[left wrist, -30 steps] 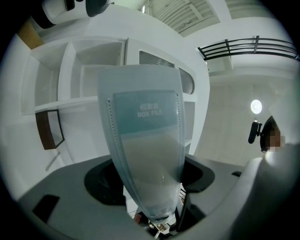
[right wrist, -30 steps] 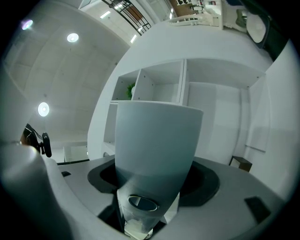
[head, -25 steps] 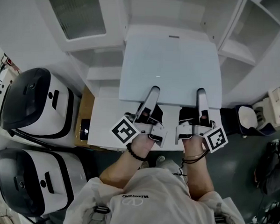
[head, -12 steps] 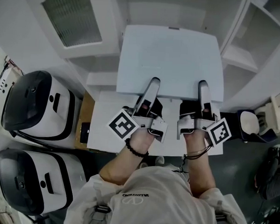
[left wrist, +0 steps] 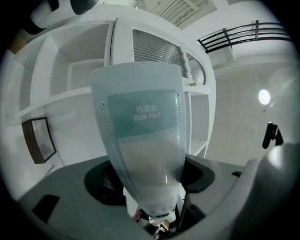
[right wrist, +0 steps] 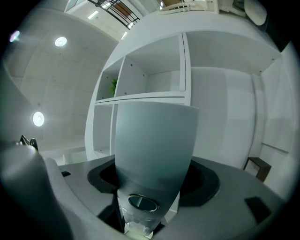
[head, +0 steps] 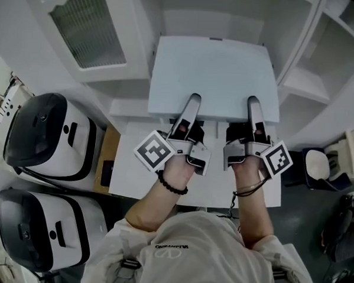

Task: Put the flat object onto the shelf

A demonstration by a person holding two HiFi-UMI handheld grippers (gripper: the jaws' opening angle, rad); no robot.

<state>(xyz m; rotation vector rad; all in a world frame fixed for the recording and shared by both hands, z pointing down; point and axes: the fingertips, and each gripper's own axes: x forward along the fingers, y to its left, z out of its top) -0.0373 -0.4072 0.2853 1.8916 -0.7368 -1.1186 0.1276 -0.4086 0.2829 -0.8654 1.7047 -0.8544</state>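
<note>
Box file [head: 215,75], flat and pale blue, hangs in the air over the far edge of the white desk [head: 128,174], just before the white shelf unit [head: 300,78]. The left gripper [head: 192,104] is clamped on the file's near edge toward its left corner, one jaw lying on top. The right gripper [head: 251,105] is clamped on the same edge toward the right corner. The left gripper view shows a label reading BOX FILE on it.
</note>
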